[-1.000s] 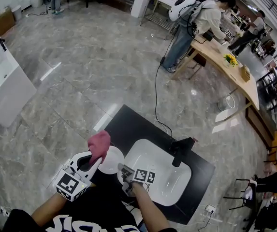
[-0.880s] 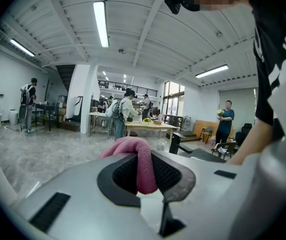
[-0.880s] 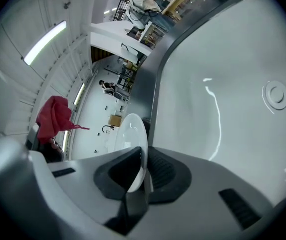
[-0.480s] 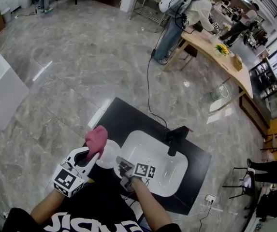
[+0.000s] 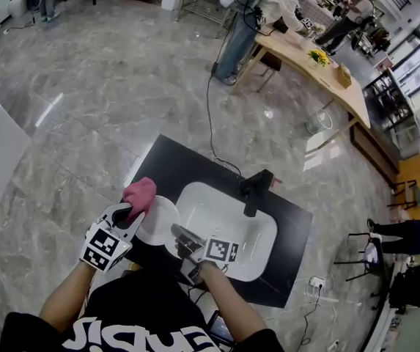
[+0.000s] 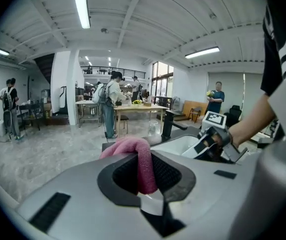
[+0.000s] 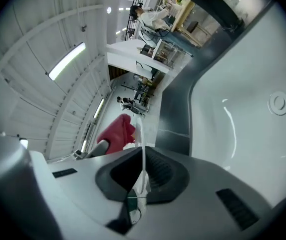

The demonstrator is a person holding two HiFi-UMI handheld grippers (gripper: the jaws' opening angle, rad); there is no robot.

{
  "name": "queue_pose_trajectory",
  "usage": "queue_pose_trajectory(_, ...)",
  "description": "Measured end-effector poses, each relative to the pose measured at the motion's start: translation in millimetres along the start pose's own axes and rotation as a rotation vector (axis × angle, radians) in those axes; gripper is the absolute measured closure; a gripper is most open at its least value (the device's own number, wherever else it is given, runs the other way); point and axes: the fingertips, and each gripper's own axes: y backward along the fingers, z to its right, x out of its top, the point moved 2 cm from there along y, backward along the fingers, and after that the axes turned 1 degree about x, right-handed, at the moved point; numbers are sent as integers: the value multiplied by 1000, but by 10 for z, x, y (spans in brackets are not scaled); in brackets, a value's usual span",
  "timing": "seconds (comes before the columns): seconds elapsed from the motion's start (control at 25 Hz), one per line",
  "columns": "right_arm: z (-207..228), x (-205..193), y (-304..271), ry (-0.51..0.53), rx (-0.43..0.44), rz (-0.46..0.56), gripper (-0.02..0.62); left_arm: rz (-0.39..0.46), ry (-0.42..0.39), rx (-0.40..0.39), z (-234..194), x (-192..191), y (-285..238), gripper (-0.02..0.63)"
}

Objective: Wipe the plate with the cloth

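My left gripper (image 5: 132, 215) is shut on a pink cloth (image 5: 141, 191), which bulges out between its jaws (image 6: 139, 159). The cloth sits at the far-left rim of a white plate (image 5: 160, 216); I cannot tell whether they touch. My right gripper (image 5: 178, 235) has just been closing and is shut on the plate's near rim. In the right gripper view the plate (image 7: 142, 149) stands edge-on between the jaws, with the cloth (image 7: 116, 134) just to its left. The plate is held above the counter's left part, beside the sink.
A white sink basin (image 5: 228, 229) is set in a black counter (image 5: 169, 163), with a black faucet (image 5: 256, 190) at its far side. Grey marble floor surrounds the counter. People stand at a wooden table (image 5: 319, 68) far behind.
The right gripper has closed on the plate's rim and lifted it. The left gripper with the cloth has come down toward the plate. The head view has shifted.
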Motion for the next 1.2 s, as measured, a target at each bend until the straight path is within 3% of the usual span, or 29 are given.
queue_pose_trajectory(0.12,-280,71,45,34,47,8,565,-44,-45,-16,61,20,-147,554)
queue_pose_trajectory(0.32,-493,162,114,53,72,36,563,-38,-63,-64,327,157,-283,554)
queue_pose_trajectory(0.64,-568,162,99,46,88,74,563,-20,-68,-196,739,213,-301,554)
queue_pose_trajectory(0.92,-545,214,110,53,82,114,565,-62,-78,-242,840,95,-223,555)
queue_pose_trajectory(1.2,-562,269,165,-7,95,159,563,-102,-98,-300,931,-2,-83,555)
